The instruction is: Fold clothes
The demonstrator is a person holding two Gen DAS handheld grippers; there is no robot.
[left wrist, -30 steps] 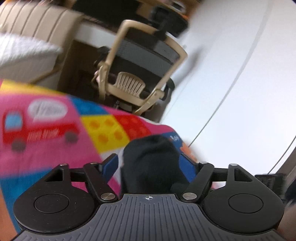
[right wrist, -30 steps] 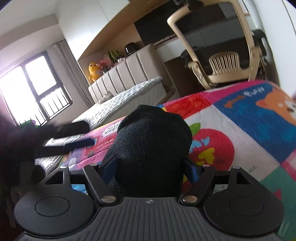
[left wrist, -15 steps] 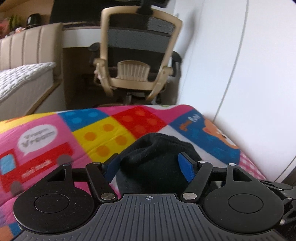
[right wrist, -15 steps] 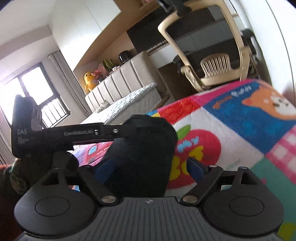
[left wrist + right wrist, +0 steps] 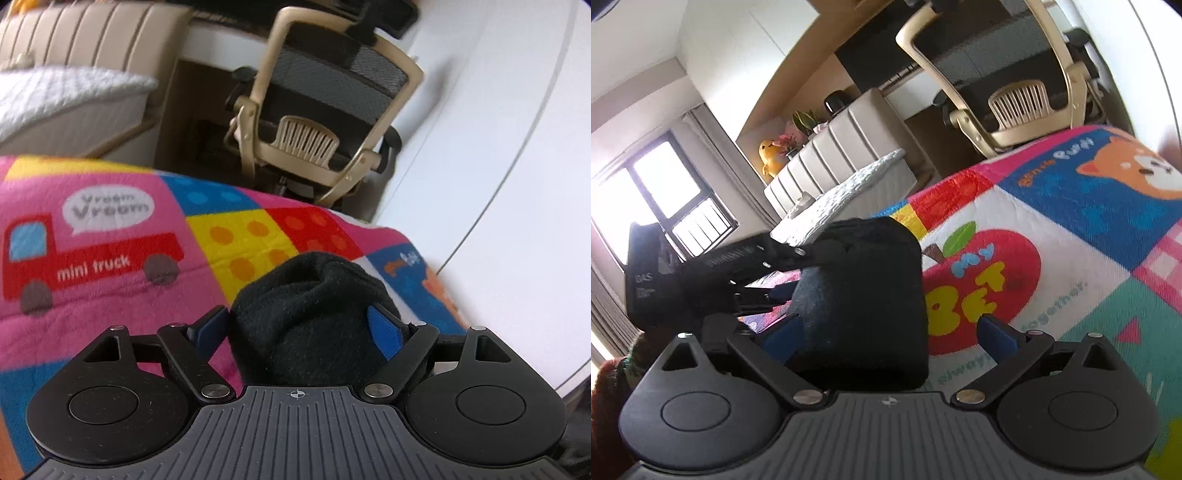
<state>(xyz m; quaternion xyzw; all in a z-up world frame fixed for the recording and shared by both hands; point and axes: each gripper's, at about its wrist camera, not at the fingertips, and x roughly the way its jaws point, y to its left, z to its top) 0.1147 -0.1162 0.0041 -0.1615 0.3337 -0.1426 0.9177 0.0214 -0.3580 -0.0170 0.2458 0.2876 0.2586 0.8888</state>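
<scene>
1. Looking along my left gripper, I see its blue pads spread to either side of a black garment bunched between them. The jaws have just been opening. The right-hand pad lies against the cloth; on the other side I see a sliver of blanket between pad and cloth, so I count this grip as released.
2. Through the right wrist camera, my right gripper stands wide, its jaws also having just been opening. The same black garment sits between them, against the left pad, while the right pad stands clear of the cloth with blanket showing in the gap. Nothing is clamped here.
3. The garment is a compact dark bundle resting on the colourful patchwork blanket, over the pink patch near a red truck print in the left view and beside a red apple print in the right view.
4. From the right camera, the left gripper reaches in from the left, its tips at the bundle's far side.
5. Beyond the blanket stands a beige-framed office chair at a desk, with a white quilted bed nearby.
</scene>
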